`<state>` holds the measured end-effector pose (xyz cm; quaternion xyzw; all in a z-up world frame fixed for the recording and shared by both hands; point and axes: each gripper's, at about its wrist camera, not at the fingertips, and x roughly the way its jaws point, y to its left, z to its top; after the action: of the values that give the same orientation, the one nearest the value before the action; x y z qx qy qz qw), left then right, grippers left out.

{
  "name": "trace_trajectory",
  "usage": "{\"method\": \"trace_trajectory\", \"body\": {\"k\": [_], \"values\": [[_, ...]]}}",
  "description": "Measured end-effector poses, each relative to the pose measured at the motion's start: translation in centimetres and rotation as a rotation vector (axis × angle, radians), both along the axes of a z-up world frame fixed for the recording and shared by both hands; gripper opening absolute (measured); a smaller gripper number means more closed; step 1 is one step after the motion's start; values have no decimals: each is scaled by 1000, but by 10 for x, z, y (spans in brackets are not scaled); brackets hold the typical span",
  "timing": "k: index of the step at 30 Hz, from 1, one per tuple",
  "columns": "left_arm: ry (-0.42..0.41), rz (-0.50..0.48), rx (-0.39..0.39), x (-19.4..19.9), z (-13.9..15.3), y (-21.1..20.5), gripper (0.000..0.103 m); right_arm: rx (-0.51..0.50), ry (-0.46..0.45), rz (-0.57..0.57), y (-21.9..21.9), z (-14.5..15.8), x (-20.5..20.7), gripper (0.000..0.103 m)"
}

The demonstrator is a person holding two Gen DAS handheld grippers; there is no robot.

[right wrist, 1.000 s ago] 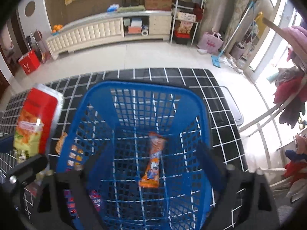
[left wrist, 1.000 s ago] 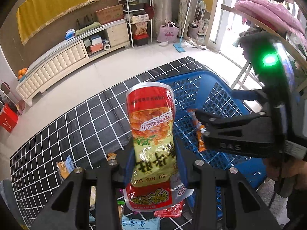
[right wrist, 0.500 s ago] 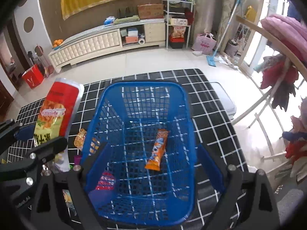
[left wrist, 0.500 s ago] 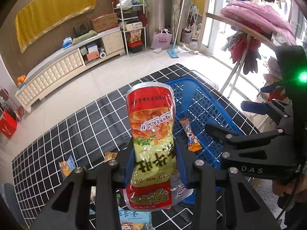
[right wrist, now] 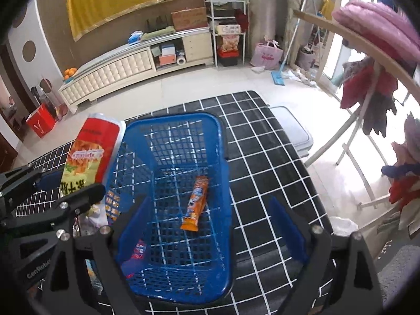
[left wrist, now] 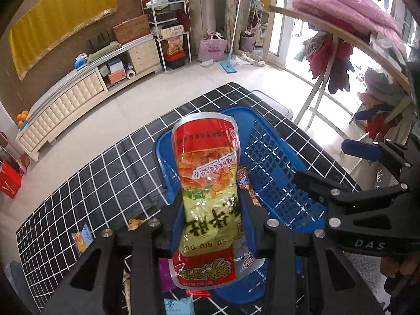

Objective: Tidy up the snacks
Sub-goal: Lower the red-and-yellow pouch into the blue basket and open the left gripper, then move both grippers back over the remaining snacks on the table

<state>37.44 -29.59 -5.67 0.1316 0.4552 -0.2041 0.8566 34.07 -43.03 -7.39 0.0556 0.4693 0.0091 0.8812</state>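
Compared with a second ago, both cameras have risen, so more of the room shows, and the blue basket (right wrist: 178,197) looks smaller and lower in the right wrist view. The left gripper (left wrist: 210,225) keeps its grip on the red and yellow snack bag (left wrist: 208,197); its fingers (left wrist: 177,225) press the bag from both sides near its lower half. The bag stands upright, held above the near left edge of the basket. In the right wrist view the same bag (right wrist: 89,155) appears just beside the left wall of the basket.

The right gripper (right wrist: 207,225) holds nothing, and its fingers (right wrist: 286,228) are spread wide, above the near end of the basket. One orange snack packet (right wrist: 197,199) lies on the bottom of the basket, a little tilted. The basket stands on a black cloth with white grid lines (right wrist: 262,157), which covers the counter.

Several small snack packets (left wrist: 82,239) lie on the cloth to the left of the basket, apart from each other. A light blue packet (left wrist: 178,305) lies near the bottom edge of the left wrist view, below the held bag.
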Motion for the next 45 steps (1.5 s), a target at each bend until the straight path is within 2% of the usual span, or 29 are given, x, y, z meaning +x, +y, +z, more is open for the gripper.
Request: {"method": "trace_trajectory", "body": {"k": [11, 16, 18, 19, 21, 22, 31, 38, 45], "values": [[41, -8, 62, 30, -30, -25, 37, 23, 0, -3, -23, -18, 8, 94], [55, -3, 86, 39, -39, -31, 43, 33, 4, -9, -29, -22, 11, 94], [52, 1, 85, 40, -39, -30, 51, 40, 5, -14, -31, -24, 11, 94], [46, 4, 79, 40, -38, -29, 53, 43, 5, -14, -31, -24, 11, 93], [44, 7, 67, 41, -35, -27, 66, 49, 0, -16, -33, -24, 10, 93], [41, 11, 64, 41, -33, -26, 68, 54, -4, -15, -33, -23, 10, 93], [1, 37, 44, 22, -7, -6, 68, 50, -25, 6, -16, -1, -2, 93], [-43, 67, 6, -7, 22, 30, 70, 45, -53, 40, 9, 26, -19, 93], [-85, 119, -21, -40, 44, 77, 72, 35, -87, 97, 52, 48, -43, 93]]}}
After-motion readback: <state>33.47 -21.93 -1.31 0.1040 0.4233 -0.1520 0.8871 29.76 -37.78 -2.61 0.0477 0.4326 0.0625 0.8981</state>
